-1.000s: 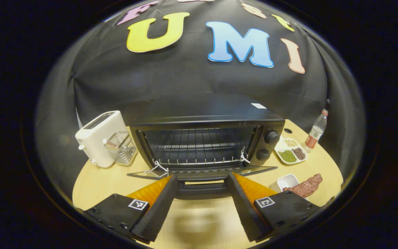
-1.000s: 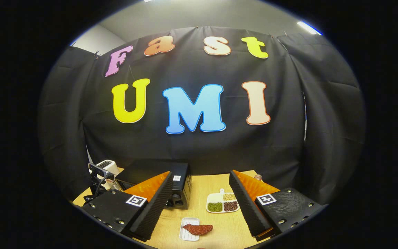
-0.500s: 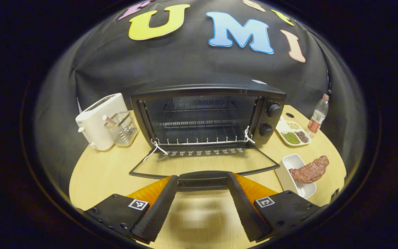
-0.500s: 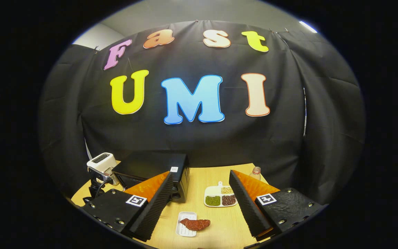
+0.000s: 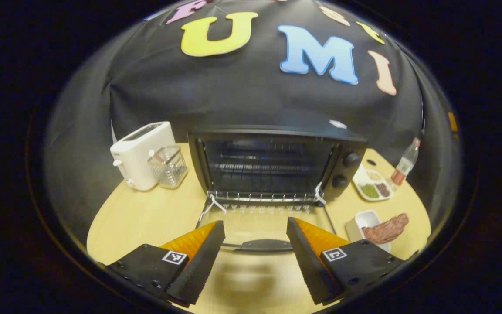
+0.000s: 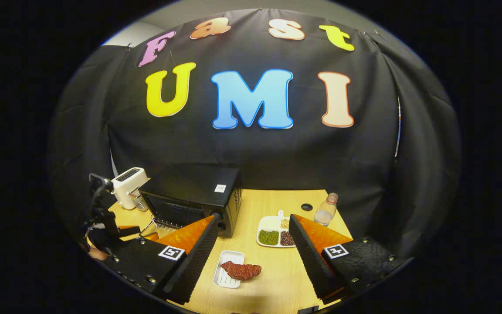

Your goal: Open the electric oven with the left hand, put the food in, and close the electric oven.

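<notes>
On table | oven point(image 5: 277, 161) door down; left gripper point(image 5: 255, 250), right gripper point(image 6: 251, 257) agape, empty

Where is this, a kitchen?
Probably a pretend kitchen set up in a booth: a wooden table holds an electric oven with its door open, a white toaster and a piece of meat on a small white dish.

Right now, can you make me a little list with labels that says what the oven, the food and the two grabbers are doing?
oven: black electric oven, door folded down flat, wire rack inside bare
food: reddish-brown slab of meat lying across a small white tray, right of the oven
left gripper: open, just above the door handle, not gripping
right gripper: open, hovering above the meat
</notes>
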Available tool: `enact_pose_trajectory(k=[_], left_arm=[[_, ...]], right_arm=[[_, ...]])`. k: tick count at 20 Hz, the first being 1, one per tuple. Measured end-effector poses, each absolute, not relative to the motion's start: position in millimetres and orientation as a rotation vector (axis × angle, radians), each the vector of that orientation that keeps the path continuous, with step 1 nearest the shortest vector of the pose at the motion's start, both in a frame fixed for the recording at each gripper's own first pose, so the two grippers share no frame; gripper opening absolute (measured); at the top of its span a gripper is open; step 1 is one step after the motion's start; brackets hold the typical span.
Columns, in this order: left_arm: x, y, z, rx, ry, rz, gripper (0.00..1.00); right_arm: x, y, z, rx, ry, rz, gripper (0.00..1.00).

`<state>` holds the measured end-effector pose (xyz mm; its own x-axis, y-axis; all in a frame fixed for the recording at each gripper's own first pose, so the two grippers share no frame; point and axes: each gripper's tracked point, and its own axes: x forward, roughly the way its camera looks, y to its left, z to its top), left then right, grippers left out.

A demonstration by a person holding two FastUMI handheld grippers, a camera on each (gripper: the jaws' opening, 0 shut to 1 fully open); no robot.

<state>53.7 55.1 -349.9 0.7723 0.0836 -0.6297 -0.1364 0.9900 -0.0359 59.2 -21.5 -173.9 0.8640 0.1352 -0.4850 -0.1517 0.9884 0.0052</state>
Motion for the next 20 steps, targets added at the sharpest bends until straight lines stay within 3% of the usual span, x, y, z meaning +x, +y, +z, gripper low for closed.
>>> enact_pose_trajectory(k=[5,8,9,12,19,20], left_arm=[[70.7,32.5,-252.7,-0.126,0.475,0.067,0.97],[72.0,24.9,-216.1,-0.119,0.419,0.047,0.92],[72.5,23.0,-209.1,-0.111,0.408,0.040,0.96],[72.9,18.3,-203.8,-0.091,0.401,0.026,1.00],[72.2,17.6,-212.0,-0.111,0.432,0.057,1.00],[73.3,17.6,-210.4,-0.112,0.428,0.059,0.96]], right_arm=[[57.6,-39.2,-246.0,0.134,0.705,0.176,1.00],[43.3,-30.5,-292.0,0.304,0.869,0.263,1.00],[40.7,-28.1,-302.2,0.395,0.909,0.281,0.98],[38.7,-28.6,-333.3,0.618,0.990,0.277,0.97],[28.0,-28.6,-383.6,0.812,1.068,0.340,0.97],[25.6,-25.6,-388.5,0.820,1.076,0.364,0.97]])
